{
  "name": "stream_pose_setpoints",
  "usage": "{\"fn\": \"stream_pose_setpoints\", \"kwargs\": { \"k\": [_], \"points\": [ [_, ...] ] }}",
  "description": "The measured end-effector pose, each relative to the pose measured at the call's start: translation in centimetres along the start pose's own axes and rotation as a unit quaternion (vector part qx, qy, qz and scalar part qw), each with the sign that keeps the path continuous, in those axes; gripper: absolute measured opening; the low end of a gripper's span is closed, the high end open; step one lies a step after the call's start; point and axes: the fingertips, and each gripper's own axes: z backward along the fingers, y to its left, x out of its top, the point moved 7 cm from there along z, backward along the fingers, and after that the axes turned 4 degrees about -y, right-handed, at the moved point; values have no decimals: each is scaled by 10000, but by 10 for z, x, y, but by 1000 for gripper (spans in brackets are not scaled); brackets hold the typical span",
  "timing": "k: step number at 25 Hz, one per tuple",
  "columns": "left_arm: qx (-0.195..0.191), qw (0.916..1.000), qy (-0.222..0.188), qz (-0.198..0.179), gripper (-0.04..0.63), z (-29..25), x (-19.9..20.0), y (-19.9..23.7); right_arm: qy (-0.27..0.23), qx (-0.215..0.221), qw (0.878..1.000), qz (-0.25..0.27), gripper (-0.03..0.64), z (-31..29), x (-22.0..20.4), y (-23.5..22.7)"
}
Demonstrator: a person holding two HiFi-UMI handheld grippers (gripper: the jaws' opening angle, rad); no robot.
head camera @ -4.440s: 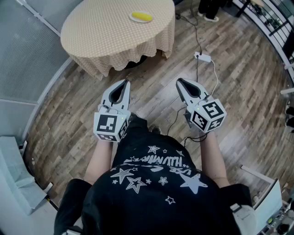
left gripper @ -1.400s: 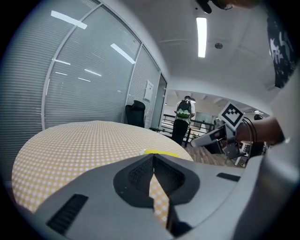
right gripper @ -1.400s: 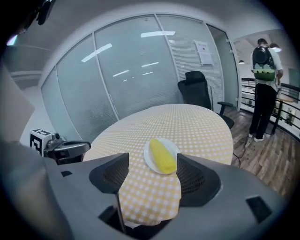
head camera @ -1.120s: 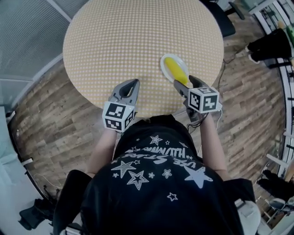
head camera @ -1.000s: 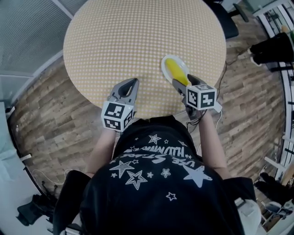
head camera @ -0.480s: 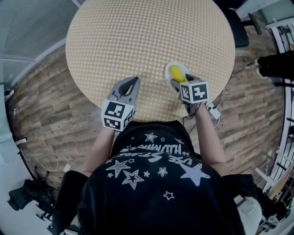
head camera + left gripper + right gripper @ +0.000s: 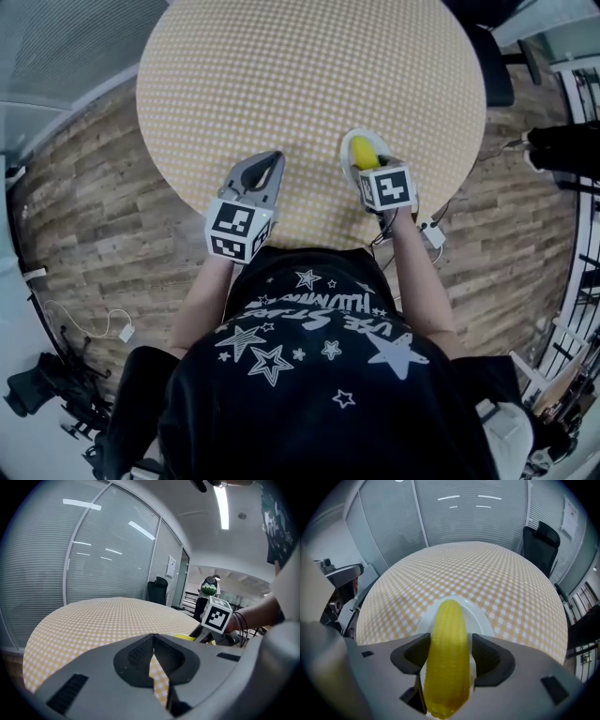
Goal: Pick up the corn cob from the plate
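Observation:
A yellow corn cob (image 7: 447, 620) lies lengthwise on a small white plate (image 7: 480, 618) near the edge of the round checked table (image 7: 281, 66). My right gripper (image 7: 450, 641) is down over it, one jaw pressed against each side, shut on the cob, which still rests over the plate. In the head view the cob (image 7: 365, 155) pokes out past the right gripper (image 7: 370, 169), with the plate (image 7: 349, 150) beneath. My left gripper (image 7: 271, 161) hovers above the table's near edge, shut and holding nothing. In the left gripper view its pads (image 7: 152, 656) meet.
A black office chair (image 7: 487, 56) stands at the table's far right. Glass partitions with blinds (image 7: 454, 513) surround the area. A cable and adapter (image 7: 427, 230) lie on the wood floor to the right. Dark equipment (image 7: 47, 394) sits at the lower left.
I have come up to the table. The right gripper has gone forward over the plate and now straddles the cob. The left gripper has stayed shut near the table's edge.

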Motion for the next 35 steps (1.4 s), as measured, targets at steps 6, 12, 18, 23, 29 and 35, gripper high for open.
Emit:
{"fn": "stream_pose_setpoints", "kwargs": {
  "k": [6, 12, 18, 23, 29, 35],
  "points": [
    [45, 10000, -41, -19, 6, 14, -3, 1, -269, -181, 9992, 250, 262, 3, -4, 6],
    [45, 9997, -220, -71, 6, 37, -4, 5, -869, -228, 9959, 115, 261, 24, -9, 18],
    [-124, 9995, -289, -99, 6, 62, -11, 7, -1719, -104, 9847, -260, 261, 65, -7, 42],
    [-490, 9978, -398, -213, 6, 80, -10, -2, -2853, 448, 9535, -859, 259, 116, -13, 73],
    [-1010, 9931, -484, -362, 6, 97, -13, -23, -3838, 786, 9098, -1368, 259, 174, -40, 109],
    [-1475, 9869, -542, -363, 6, 107, -10, -40, -4381, 273, 8834, -1641, 259, 213, -78, 123]
  ]
}}
